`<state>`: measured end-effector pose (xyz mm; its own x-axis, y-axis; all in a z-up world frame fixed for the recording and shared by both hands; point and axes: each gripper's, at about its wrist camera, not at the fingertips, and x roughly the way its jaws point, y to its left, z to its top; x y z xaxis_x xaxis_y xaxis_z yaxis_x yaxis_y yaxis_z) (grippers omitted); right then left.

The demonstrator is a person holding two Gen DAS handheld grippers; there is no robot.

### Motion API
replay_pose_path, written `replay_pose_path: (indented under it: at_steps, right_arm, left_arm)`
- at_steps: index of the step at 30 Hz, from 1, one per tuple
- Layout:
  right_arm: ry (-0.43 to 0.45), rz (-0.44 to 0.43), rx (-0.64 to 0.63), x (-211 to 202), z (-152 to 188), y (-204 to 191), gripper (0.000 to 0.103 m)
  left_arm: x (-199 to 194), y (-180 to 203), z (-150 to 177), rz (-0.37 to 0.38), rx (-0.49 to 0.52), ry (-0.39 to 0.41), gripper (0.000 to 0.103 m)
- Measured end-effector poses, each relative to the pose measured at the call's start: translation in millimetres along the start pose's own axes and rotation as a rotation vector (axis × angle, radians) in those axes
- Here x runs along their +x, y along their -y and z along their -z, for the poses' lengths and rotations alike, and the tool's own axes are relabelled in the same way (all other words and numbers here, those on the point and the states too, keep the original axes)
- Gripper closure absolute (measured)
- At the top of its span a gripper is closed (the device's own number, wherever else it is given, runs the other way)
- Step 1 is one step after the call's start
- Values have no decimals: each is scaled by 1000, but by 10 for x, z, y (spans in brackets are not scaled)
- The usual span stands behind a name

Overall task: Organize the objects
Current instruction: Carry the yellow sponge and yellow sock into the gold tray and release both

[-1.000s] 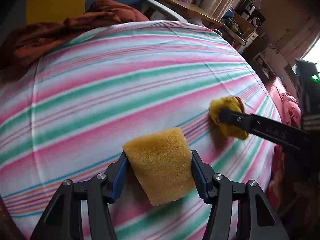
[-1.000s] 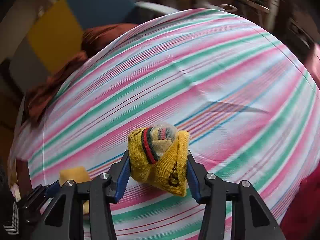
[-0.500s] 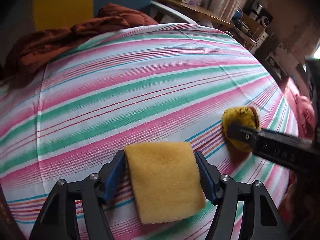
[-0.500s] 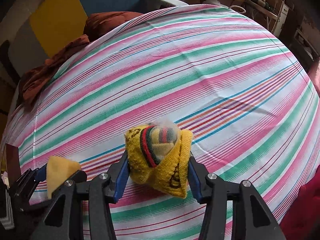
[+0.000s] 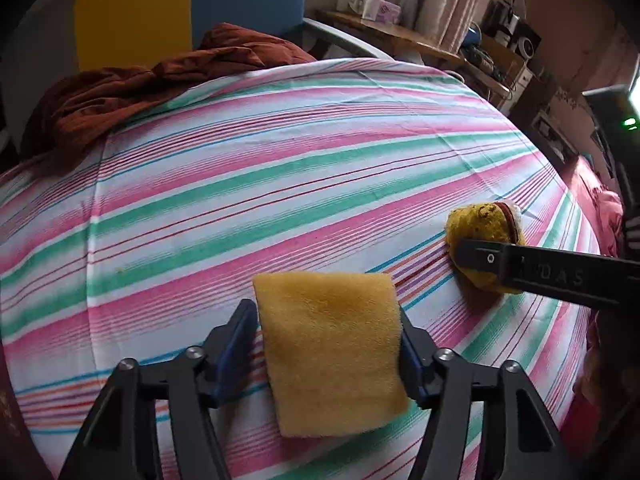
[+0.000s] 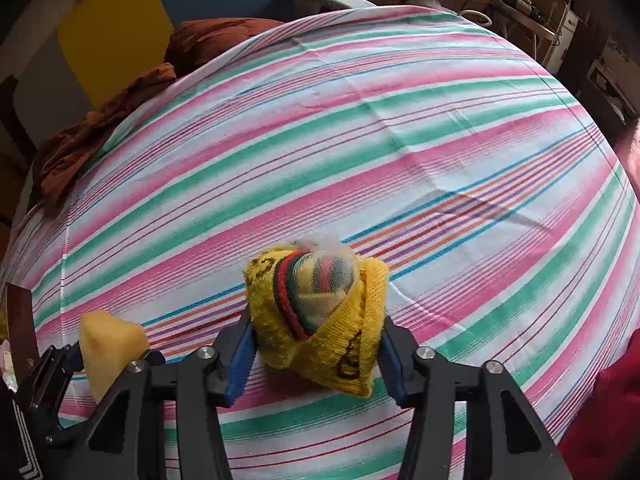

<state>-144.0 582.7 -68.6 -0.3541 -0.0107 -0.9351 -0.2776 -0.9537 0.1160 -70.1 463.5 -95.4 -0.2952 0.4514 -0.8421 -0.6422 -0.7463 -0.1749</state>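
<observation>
A yellow foam sponge point(image 5: 328, 348) sits between the blue pads of my left gripper point(image 5: 326, 332), whose jaws are closing on it; both pads touch its sides. From the right wrist view the sponge point(image 6: 108, 344) shows at the lower left, raised in the left gripper point(image 6: 60, 364). My right gripper point(image 6: 316, 344) is shut on a rolled yellow sock bundle point(image 6: 320, 312) with red and green stripes, just over the striped bedsheet point(image 6: 400, 140). The left wrist view shows that sock bundle point(image 5: 480, 228) to the right of the sponge, behind one right finger point(image 5: 520, 268).
A rumpled rust-brown blanket point(image 5: 160, 80) lies at the far left end of the bed, before a yellow and blue panel point(image 5: 132, 12). A wooden shelf point(image 5: 380, 28) with boxes stands behind. Pink fabric point(image 5: 608, 208) lies off the bed's right edge.
The sponge was squeezed and tilted a second ago; the left jaws widened and it now lies flatter and broader between them. The right gripper kept the sock bundle almost still.
</observation>
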Motion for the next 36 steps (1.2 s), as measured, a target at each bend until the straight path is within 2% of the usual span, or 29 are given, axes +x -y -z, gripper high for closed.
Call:
replay_pose_path:
  at_steps: [5, 9, 13, 23, 36]
  right_arm:
    - [4, -43, -43, -10, 12, -107, 53]
    - [8, -28, -91, 15, 21, -229, 53]
    - [15, -57, -116, 40, 30, -324, 53]
    - [20, -142, -295, 19, 157, -715, 53]
    - [-2, -163, -394, 19, 311, -922, 53]
  left_arm:
    - [-90, -47, 112, 21, -23, 21, 49]
    - [-189, -55, 229, 13, -19, 48, 51]
    - [-313, -136, 372, 4, -44, 67, 51]
    - [-493, -317, 631, -30, -74, 111, 51]
    - [-532, -336, 732, -43, -56, 142, 50]
